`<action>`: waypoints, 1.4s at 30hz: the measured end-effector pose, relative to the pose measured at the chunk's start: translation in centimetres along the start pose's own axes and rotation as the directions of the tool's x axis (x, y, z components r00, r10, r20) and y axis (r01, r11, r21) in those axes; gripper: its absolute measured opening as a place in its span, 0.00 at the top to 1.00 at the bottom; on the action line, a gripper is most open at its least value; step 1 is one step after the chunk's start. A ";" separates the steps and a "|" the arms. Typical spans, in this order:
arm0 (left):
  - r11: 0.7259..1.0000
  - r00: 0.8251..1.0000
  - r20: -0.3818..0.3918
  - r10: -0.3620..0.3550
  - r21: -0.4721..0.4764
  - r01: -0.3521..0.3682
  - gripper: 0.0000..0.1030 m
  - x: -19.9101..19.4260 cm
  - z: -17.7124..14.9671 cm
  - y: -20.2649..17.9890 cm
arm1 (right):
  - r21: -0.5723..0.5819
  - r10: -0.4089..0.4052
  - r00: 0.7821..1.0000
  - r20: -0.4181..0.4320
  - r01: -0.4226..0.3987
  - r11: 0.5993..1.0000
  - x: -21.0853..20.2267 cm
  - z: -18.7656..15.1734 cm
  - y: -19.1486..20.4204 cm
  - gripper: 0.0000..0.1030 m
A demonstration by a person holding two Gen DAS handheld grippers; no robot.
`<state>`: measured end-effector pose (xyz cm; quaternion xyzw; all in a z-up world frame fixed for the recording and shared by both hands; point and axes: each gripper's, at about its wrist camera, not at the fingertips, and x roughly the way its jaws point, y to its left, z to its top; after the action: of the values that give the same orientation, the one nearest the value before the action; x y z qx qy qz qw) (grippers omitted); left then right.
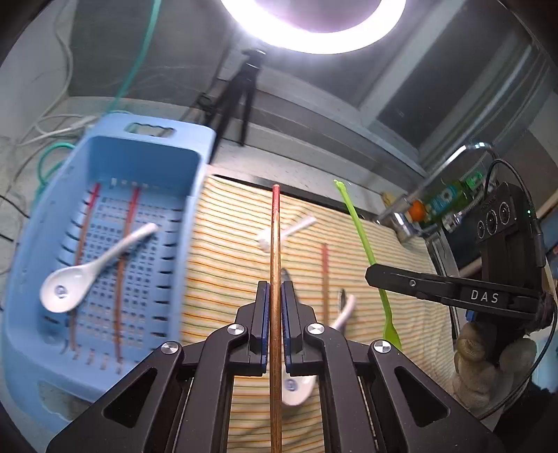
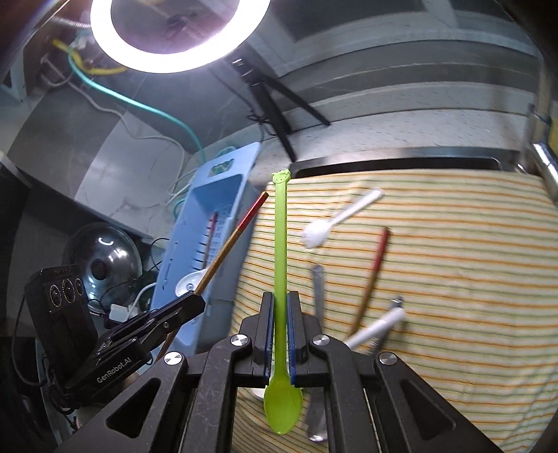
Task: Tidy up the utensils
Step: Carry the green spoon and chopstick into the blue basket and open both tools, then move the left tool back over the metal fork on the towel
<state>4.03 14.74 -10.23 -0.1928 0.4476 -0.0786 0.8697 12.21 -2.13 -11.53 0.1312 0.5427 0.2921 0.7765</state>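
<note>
My left gripper (image 1: pixel 275 289) is shut on a brown chopstick with a red tip (image 1: pixel 275 244), held above the striped cloth (image 1: pixel 230 251). The same gripper (image 2: pixel 195 296) and chopstick (image 2: pixel 237 231) show in the right wrist view. My right gripper (image 2: pixel 280 303) is shut on a long green plastic spoon (image 2: pixel 280 244), bowl towards the camera; this spoon (image 1: pixel 359 226) also appears in the left wrist view. A blue basket (image 1: pixel 31 265) at the left holds two chopsticks (image 1: pixel 127 223) and a white ceramic spoon (image 1: pixel 80 278). On the cloth lie another chopstick (image 2: pixel 376 258), white spoons (image 2: pixel 334 219) and a metal utensil (image 2: pixel 318 289).
A steel faucet (image 1: pixel 450 160) and sink edge stand at the right of the cloth. A black tripod (image 1: pixel 240 94) and a ring light (image 1: pixel 314 31) rise behind. Cables (image 1: pixel 52 118) trail behind the basket. A metal pot lid (image 2: pixel 104 254) sits left of the basket.
</note>
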 end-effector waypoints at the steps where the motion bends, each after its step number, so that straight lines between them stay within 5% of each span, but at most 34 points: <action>1: 1.000 1.000 0.008 0.009 -0.006 -0.009 0.95 -0.3 0.1 0.6 | -0.008 0.006 1.000 -0.002 -0.006 1.000 0.5 0.3 0.8 0.94; 10: 0.994 0.995 0.042 0.092 -0.063 -0.089 0.95 -1.7 1.4 6.8 | -0.027 0.049 0.998 -0.049 -0.050 0.998 6.4 1.4 6.3 0.94; 23: 0.987 0.991 0.007 0.133 -0.092 -0.131 0.95 -0.5 2.3 11.3 | -0.007 0.049 0.994 -0.102 -0.050 0.999 12.4 2.4 9.0 0.92; 42: 0.981 0.987 0.027 0.159 -0.116 -0.154 0.89 -1.8 1.7 9.8 | -0.028 0.008 0.996 -0.085 -0.010 1.000 8.6 2.1 7.7 0.82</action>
<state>3.95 24.72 -11.96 -0.2076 0.4492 0.0191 0.8688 13.85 9.43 -13.31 0.1100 0.5703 0.3086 0.7533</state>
